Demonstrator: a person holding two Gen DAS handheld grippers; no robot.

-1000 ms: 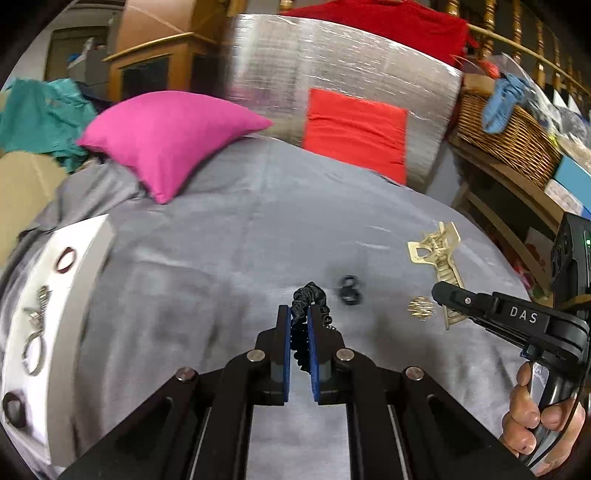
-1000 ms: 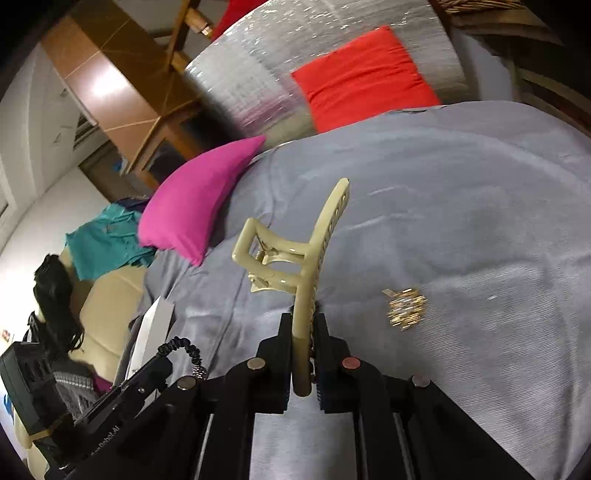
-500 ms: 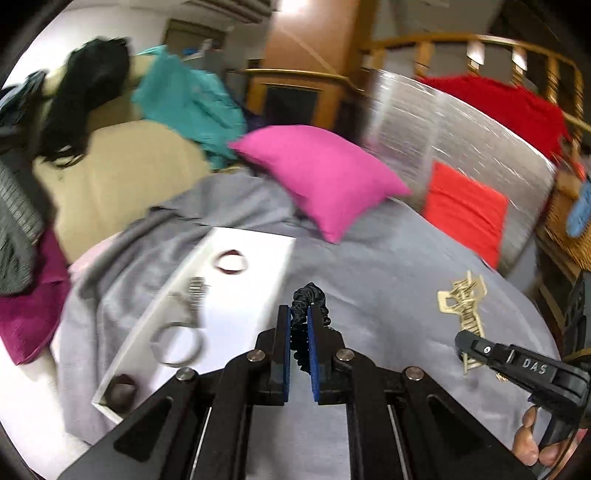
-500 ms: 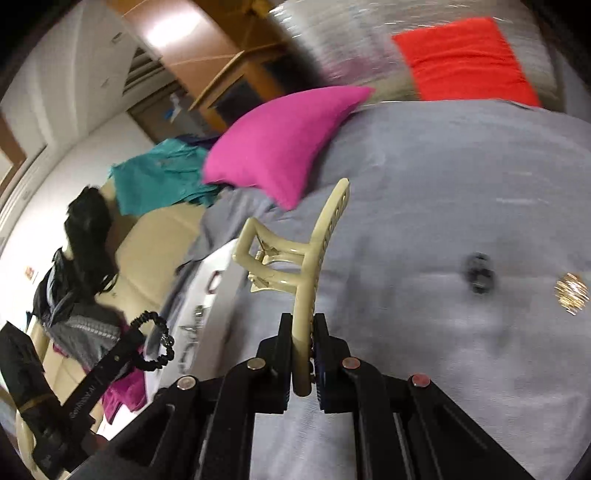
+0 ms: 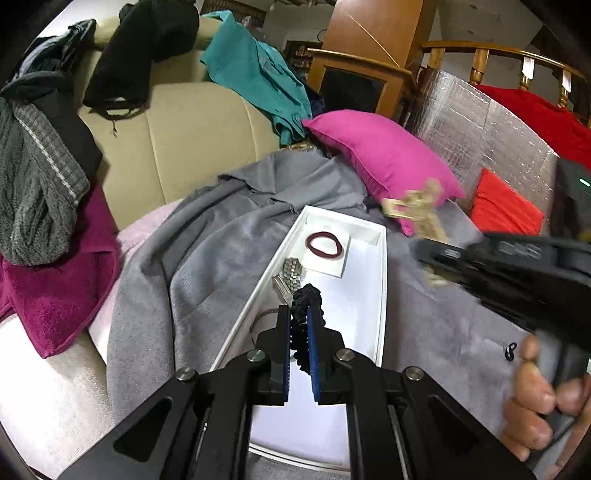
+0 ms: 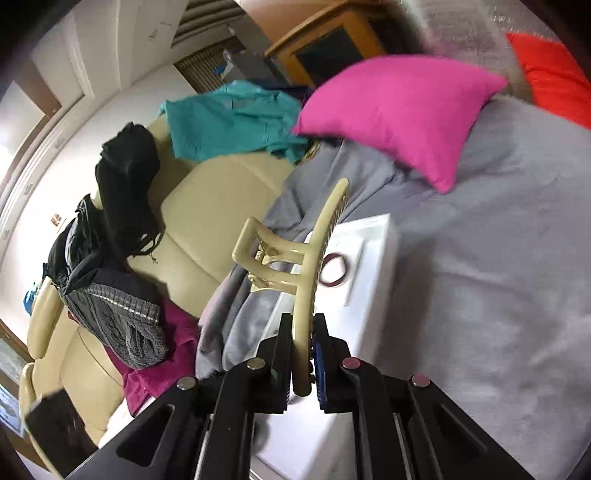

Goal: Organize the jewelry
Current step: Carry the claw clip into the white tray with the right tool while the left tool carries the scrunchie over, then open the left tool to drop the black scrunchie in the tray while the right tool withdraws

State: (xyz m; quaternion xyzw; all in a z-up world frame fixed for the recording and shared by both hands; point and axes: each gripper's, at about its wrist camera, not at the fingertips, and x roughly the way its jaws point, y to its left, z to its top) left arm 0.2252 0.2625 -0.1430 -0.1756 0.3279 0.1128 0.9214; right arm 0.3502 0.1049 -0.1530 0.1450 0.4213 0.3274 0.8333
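Smooth beige claw clip (image 6: 314,251), perhaps plastic

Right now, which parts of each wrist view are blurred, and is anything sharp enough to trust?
Left wrist view: the white tray and black beaded bracelet read sharp; the cream hair claw and right gripper smear. Right wrist view: the claw is crisp, the tray washed out, the silver backrest blurred.

Bright, even indoor light; fisheye edges bend and darken; motion blur smears both views.
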